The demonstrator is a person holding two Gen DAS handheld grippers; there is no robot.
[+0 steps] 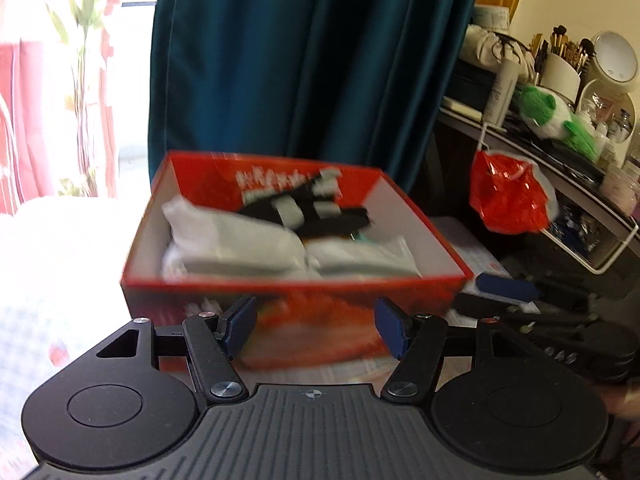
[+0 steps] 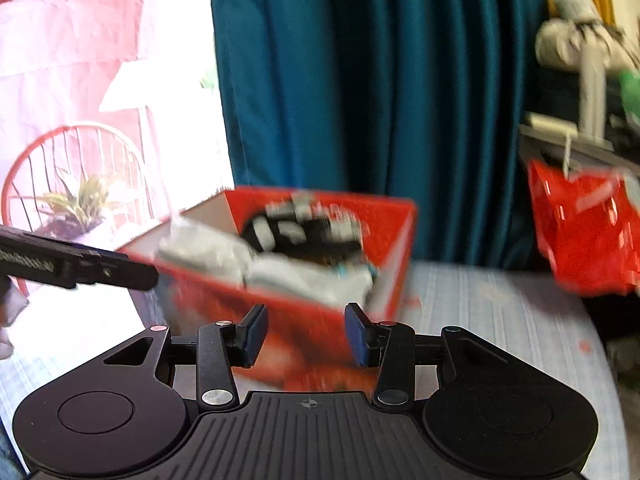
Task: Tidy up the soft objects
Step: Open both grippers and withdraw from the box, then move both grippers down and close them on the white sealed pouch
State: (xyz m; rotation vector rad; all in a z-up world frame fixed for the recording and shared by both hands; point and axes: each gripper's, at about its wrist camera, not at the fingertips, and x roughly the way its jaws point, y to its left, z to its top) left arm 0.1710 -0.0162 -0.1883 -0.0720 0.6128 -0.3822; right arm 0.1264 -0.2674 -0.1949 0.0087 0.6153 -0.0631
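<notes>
Daylight is flooding in from the left, and both views are smearing with motion blur.
The window side (image 1: pixel 60 80) is blowing out to white and pink; the teal curtain (image 1: pixel 304 60) is staying dark. The red box (image 1: pixel 296 288) is blurring, most heavily in the right wrist view, while fisheye bending is curving the dark-cornered edges.

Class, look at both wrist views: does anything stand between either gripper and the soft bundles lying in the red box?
Only the box's own near wall. The left gripper and right gripper are both open and empty, low in front of it. The white bundles and the black-and-white piece lie uncovered inside, so from above nothing visible blocks them.
</notes>
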